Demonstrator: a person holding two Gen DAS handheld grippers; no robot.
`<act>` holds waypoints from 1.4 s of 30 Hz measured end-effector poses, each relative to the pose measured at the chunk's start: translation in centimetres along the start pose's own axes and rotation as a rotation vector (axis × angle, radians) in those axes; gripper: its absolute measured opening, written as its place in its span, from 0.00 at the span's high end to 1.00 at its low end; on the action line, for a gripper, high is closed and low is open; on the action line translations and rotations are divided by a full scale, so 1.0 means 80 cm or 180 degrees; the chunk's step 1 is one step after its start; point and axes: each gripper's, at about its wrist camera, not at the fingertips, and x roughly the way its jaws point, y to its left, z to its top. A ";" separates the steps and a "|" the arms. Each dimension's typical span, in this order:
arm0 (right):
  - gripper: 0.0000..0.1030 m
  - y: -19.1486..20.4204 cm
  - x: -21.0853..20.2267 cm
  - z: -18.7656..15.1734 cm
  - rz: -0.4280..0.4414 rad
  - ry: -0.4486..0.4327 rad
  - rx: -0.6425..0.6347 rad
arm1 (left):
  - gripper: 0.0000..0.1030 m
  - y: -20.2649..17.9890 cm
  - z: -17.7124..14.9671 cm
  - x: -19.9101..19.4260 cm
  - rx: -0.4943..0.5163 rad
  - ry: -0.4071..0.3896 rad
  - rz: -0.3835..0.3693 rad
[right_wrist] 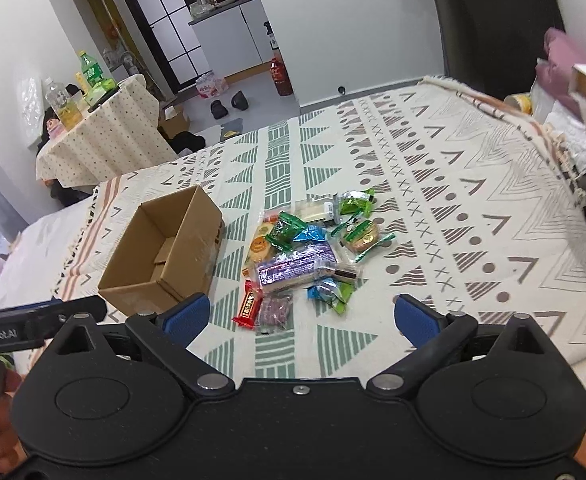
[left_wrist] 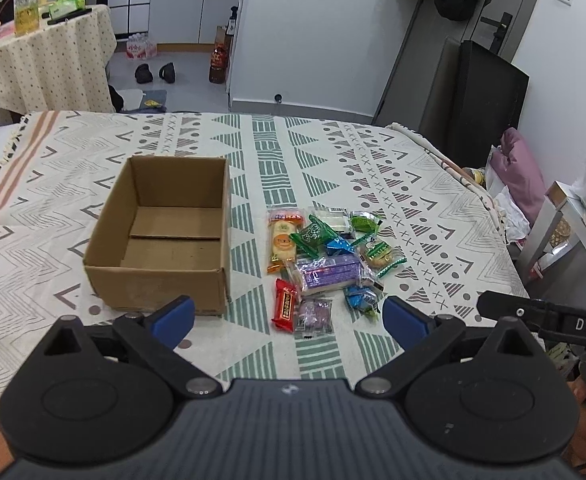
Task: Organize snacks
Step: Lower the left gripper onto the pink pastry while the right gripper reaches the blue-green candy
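Observation:
An empty brown cardboard box (left_wrist: 161, 236) (right_wrist: 161, 256) stands open on the patterned cloth. To its right lies a heap of wrapped snacks (left_wrist: 325, 264) (right_wrist: 309, 256): a purple pack (left_wrist: 329, 274) (right_wrist: 293, 270), a red bar (left_wrist: 285, 308) (right_wrist: 249, 306), green packets (left_wrist: 313, 234) (right_wrist: 287, 230), blue packets (left_wrist: 361, 298) (right_wrist: 331, 292) and an orange biscuit pack (left_wrist: 281, 244) (right_wrist: 259, 248). My left gripper (left_wrist: 289, 322) hovers open just short of the pile, nothing between its blue pads. My right gripper (right_wrist: 301, 318) is open too, close to the red bar.
The bed cloth (left_wrist: 393, 184) (right_wrist: 433, 184) falls away at the right edge. A dotted side table (left_wrist: 45, 60) (right_wrist: 105, 136) with bottles stands back left. A black chair (left_wrist: 485, 100) and clutter sit at the right. The other gripper's body (left_wrist: 549, 316) (right_wrist: 33, 324) shows at the frame edge.

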 end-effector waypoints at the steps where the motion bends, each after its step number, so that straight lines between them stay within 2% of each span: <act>1: 0.09 -0.002 0.005 0.002 0.0022 0.0027 0.0028 | 0.02 -0.001 0.002 0.005 -0.0005 0.0011 -0.0009; 4: 0.14 -0.011 0.023 0.008 0.0072 0.0116 0.0137 | 0.04 -0.004 0.006 0.022 -0.0026 0.0054 -0.0030; 8: 0.23 -0.026 0.047 0.015 0.0154 0.0218 0.0294 | 0.11 -0.006 0.010 0.046 -0.0064 0.0151 -0.0074; 20: 0.27 -0.056 0.118 0.029 0.0305 0.0514 0.0702 | 0.31 -0.009 0.018 0.123 -0.0212 0.0481 -0.0123; 29: 0.35 -0.070 0.172 0.026 0.0403 0.0721 0.1002 | 0.37 -0.010 0.016 0.183 -0.0327 0.0736 -0.0128; 36: 0.37 -0.087 0.207 0.017 0.0428 0.0843 0.1214 | 0.43 -0.012 0.007 0.225 -0.0393 0.0932 -0.0171; 42: 0.36 -0.090 0.226 0.012 0.0433 0.0897 0.1232 | 0.44 -0.018 -0.002 0.253 -0.0367 0.1042 -0.0128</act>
